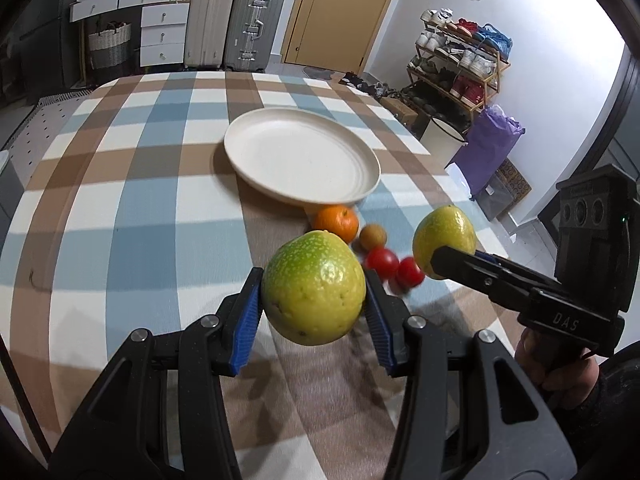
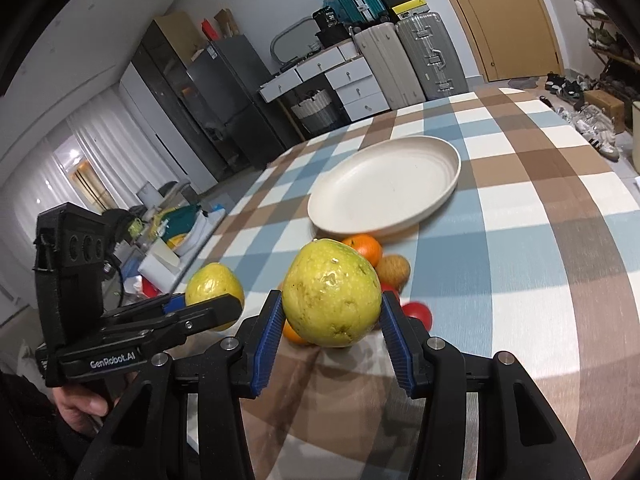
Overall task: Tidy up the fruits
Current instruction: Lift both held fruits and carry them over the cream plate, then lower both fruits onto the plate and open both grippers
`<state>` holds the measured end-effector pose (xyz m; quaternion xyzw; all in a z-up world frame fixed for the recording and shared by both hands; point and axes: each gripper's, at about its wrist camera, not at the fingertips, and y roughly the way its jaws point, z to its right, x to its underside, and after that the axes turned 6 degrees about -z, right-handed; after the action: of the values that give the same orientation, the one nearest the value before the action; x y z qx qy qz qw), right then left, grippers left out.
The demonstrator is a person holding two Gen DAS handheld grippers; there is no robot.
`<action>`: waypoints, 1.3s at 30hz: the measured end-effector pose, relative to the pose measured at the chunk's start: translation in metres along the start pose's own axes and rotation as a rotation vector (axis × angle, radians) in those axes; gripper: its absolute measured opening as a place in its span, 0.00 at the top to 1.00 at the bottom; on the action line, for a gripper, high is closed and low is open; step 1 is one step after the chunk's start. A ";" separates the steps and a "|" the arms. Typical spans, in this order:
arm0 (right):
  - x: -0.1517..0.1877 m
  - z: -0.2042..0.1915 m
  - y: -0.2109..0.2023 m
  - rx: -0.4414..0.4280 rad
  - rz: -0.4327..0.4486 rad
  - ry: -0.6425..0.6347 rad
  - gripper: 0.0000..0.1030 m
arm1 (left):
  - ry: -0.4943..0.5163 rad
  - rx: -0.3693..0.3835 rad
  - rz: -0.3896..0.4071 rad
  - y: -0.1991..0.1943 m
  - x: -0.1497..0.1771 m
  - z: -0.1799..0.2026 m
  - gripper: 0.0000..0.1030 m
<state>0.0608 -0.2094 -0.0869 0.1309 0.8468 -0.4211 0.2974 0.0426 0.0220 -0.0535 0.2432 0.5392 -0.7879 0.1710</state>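
Note:
My left gripper [image 1: 314, 300] is shut on a yellow-green guava [image 1: 314, 286] and holds it above the checked tablecloth. My right gripper [image 2: 332, 316] is shut on a second guava [image 2: 332, 288], also lifted; it shows at the right of the left wrist view [image 1: 444, 240]. The left gripper's guava shows in the right wrist view [image 2: 214, 286]. An empty cream plate [image 1: 300, 156] [image 2: 384, 188] lies beyond. In front of it lie an orange [image 1: 336, 222] [image 2: 364, 248], a brown kiwi-like fruit [image 1: 373, 237] [image 2: 394, 270] and two red tomatoes [image 1: 382, 262] [image 1: 410, 272].
The checked tablecloth [image 1: 140, 200] covers the table. Behind it stand suitcases [image 1: 252, 28], white drawers [image 1: 164, 32] and a door [image 1: 340, 12]. A shoe rack [image 1: 460, 64] and a purple bag [image 1: 488, 144] stand off the table's right edge.

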 end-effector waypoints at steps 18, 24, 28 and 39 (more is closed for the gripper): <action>-0.072 0.021 0.016 -0.058 -0.002 0.006 0.53 | -0.010 0.016 -0.029 0.041 -0.091 -0.006 0.56; -0.095 0.026 0.031 -0.067 -0.023 -0.002 0.53 | -0.010 0.020 -0.032 0.059 -0.129 -0.011 0.56; -0.110 0.033 0.042 -0.063 -0.037 -0.005 0.53 | -0.012 0.025 -0.045 0.079 -0.151 -0.014 0.56; -0.143 0.059 0.078 -0.006 -0.099 0.009 0.52 | -0.025 0.031 -0.081 0.130 -0.189 -0.027 0.56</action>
<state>0.2331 -0.2045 -0.0764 0.0899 0.8549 -0.4319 0.2730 0.2722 0.0016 -0.0539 0.2141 0.5340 -0.8055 0.1420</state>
